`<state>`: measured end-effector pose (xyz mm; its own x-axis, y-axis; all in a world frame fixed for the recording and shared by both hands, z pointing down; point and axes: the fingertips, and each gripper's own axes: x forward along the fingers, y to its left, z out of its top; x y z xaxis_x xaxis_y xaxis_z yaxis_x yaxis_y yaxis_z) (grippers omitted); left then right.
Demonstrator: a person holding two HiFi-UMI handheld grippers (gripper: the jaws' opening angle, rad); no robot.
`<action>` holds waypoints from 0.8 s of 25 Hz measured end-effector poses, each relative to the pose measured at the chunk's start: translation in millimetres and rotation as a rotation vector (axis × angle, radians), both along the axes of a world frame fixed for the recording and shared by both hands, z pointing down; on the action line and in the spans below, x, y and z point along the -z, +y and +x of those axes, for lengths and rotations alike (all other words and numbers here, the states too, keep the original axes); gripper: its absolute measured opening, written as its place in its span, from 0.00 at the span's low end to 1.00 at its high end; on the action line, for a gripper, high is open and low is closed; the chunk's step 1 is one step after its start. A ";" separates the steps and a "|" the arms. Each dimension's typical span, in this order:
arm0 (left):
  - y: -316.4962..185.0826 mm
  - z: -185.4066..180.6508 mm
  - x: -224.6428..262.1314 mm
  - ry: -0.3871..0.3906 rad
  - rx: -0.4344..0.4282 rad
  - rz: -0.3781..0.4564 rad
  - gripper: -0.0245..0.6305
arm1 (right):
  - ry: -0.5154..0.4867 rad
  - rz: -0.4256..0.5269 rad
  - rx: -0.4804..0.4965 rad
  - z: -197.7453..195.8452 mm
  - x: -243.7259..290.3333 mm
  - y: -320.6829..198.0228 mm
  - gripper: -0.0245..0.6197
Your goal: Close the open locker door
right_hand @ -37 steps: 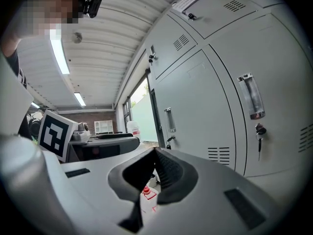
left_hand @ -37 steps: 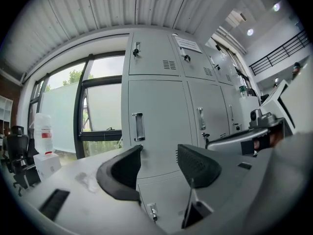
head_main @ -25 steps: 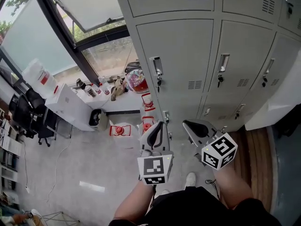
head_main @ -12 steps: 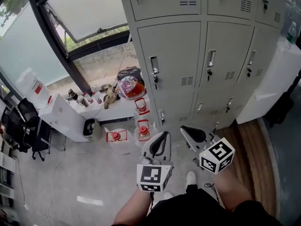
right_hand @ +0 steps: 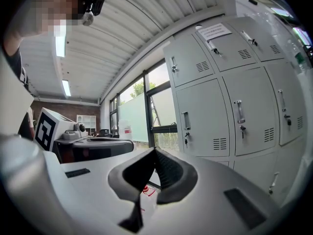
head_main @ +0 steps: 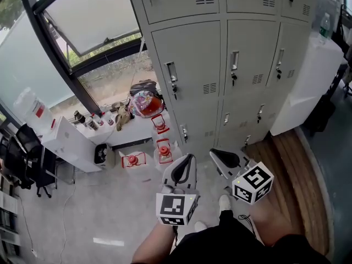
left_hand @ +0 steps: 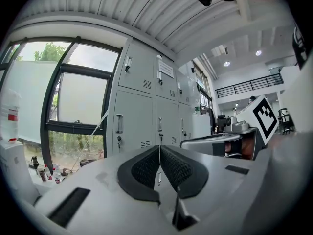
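Left gripper (left_hand: 160, 149) is clenched, its ribbed pads meeting along one seam with nothing between them. The right gripper (right_hand: 154, 152) is likewise clamped shut and empty. Both are held side by side, pointing roughly level toward the grey locker bank (head_main: 247, 54). Compared with one second earlier, the head view takes in more of that bank. The upper row of doors and the wooden floor strip (head_main: 286, 158) at the right show more fully, and the white block (head_main: 308, 81) beside the lockers has come further into frame. Each locker door (head_main: 187, 76) is a tall rectangle, long axis vertical, face toward the person, with an upright handle (head_main: 171, 75) near its left edge. Every door in view lies flush with its frame, so which one stands open cannot be told. The wooden floor strip and the person's shoe (head_main: 223, 202) appear in the head view alone. The paper notice (right_hand: 215, 31) on an upper door appears only in the gripper views.
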<state>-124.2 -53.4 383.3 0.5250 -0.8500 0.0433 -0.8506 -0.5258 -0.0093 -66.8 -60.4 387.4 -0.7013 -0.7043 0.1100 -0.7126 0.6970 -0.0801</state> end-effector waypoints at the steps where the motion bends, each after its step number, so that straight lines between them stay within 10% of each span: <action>1: 2.2 -0.2 0.1 0.005 -0.004 0.000 0.07 | 0.002 0.001 -0.002 -0.2 -0.3 2.5 0.12; 20: 18.5 -4.4 3.4 0.022 -0.028 0.011 0.07 | 0.007 0.013 -0.009 -5.4 2.9 15.9 0.12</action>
